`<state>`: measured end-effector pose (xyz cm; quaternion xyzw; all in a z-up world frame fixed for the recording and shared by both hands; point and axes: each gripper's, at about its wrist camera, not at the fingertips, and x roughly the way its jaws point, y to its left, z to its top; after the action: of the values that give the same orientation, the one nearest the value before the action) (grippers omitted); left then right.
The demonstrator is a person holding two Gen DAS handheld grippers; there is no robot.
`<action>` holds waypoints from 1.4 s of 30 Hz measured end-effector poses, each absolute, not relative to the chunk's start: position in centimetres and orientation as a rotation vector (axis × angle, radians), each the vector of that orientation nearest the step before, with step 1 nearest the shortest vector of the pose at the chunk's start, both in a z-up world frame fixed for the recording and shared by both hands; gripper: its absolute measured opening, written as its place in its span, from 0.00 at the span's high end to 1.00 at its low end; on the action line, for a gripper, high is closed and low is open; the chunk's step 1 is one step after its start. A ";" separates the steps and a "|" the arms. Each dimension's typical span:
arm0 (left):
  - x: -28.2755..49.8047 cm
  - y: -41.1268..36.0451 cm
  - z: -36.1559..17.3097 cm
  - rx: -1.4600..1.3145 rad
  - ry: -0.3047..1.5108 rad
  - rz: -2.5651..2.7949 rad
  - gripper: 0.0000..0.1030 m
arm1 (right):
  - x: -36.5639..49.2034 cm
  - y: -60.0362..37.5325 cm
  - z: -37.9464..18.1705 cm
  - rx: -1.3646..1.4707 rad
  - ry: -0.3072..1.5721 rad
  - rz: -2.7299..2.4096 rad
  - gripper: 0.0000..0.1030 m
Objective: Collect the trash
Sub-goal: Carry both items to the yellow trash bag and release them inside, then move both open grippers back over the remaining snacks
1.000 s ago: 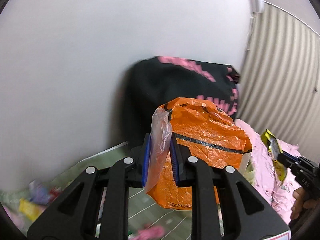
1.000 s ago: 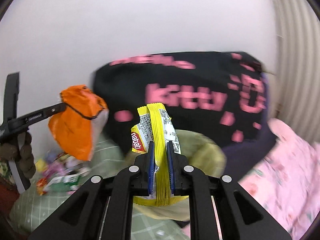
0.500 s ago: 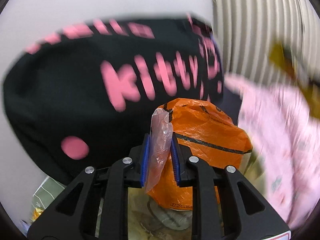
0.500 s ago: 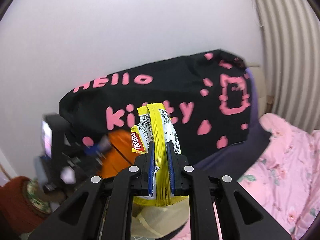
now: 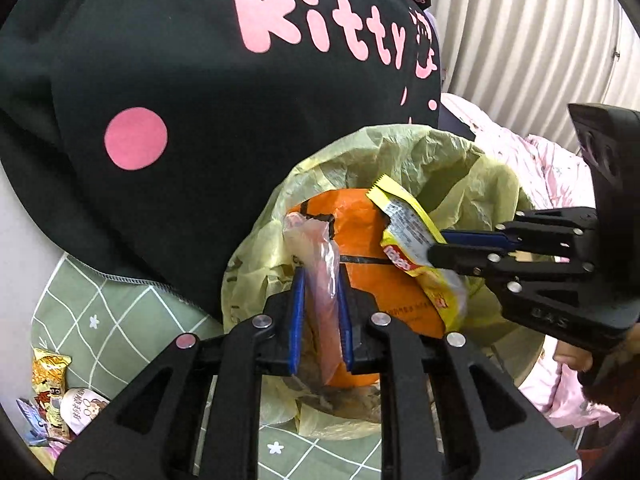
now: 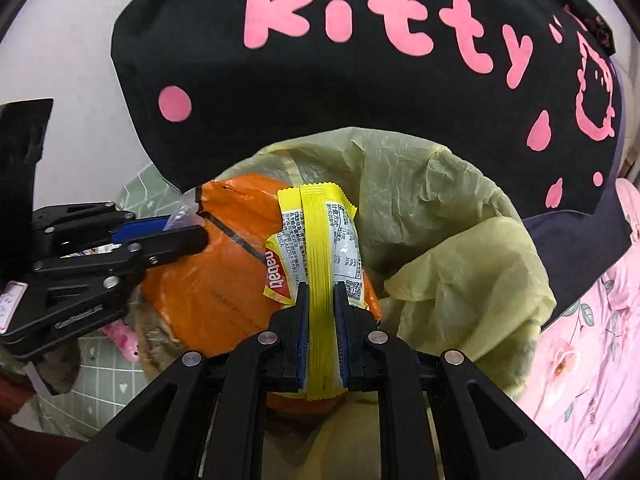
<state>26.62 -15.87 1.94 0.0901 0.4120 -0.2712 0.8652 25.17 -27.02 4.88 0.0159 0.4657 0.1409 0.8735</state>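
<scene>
Gripping orange bag (image 5: 360,240) in left gripper (image 5: 320,280), right gripper (image 6: 322,288) clamping yellow wrapper (image 6: 320,220), floor snack packets (image 5: 52,392) only in left view.

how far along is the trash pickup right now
Done: both pieces are carried over the yellow-green bin bag. In hand: left gripper clamps the orange bag; right gripper clamps the yellow wrapper; neither released. Left: dropping both, plus the snack packets on the green sheet.
</scene>
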 end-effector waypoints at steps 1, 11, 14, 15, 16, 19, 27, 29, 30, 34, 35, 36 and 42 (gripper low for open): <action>26.6 -16.1 1.9 0.189 0.866 -0.575 0.86 | 25.1 -27.1 4.9 0.026 0.969 0.285 0.88; 28.1 -18.3 1.2 0.187 0.873 -0.608 0.86 | 23.7 -28.8 5.7 0.014 0.916 0.201 0.88; 28.6 -18.6 1.4 0.175 0.868 -0.599 0.86 | 23.2 -28.9 6.0 0.014 0.894 0.172 0.88; 28.8 -18.5 1.6 0.166 0.867 -0.600 0.86 | 23.0 -29.0 6.1 0.015 0.889 0.166 0.88; 28.9 -18.3 1.8 0.154 0.865 -0.604 0.86 | 22.9 -29.1 6.1 0.024 0.887 0.162 0.88; 28.8 -17.1 2.5 0.103 0.872 -0.628 0.81 | 22.5 -29.2 6.2 0.042 0.869 0.158 0.87; 27.4 -11.5 4.7 -0.075 0.834 -0.623 0.60 | 21.8 -28.8 7.1 0.042 0.821 0.114 0.70; 26.7 -9.2 5.2 -0.107 0.799 -0.573 0.57 | 21.6 -28.7 7.6 0.047 0.800 0.100 0.67; 26.4 -8.3 5.3 -0.112 0.786 -0.554 0.57 | 21.5 -28.5 8.0 0.053 0.784 0.098 0.67; 24.2 -4.0 5.2 -0.120 0.732 -0.449 0.57 | 20.9 -26.9 9.3 0.056 0.720 0.118 0.65; 23.4 -2.4 4.9 -0.122 0.725 -0.411 0.57 | 20.7 -26.1 9.6 0.054 0.701 0.132 0.65; 23.0 -1.7 4.5 -0.125 0.722 -0.388 0.57 | 20.6 -25.4 9.8 0.053 0.689 0.143 0.64; 19.2 7.3 2.6 -0.191 0.700 -0.166 0.57 | 20.2 -19.3 9.9 0.004 0.616 0.287 0.58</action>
<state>19.17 7.30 2.62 -0.0934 0.3419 -0.0813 0.9315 20.22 -19.34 9.87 0.0021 0.3023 0.1407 0.9428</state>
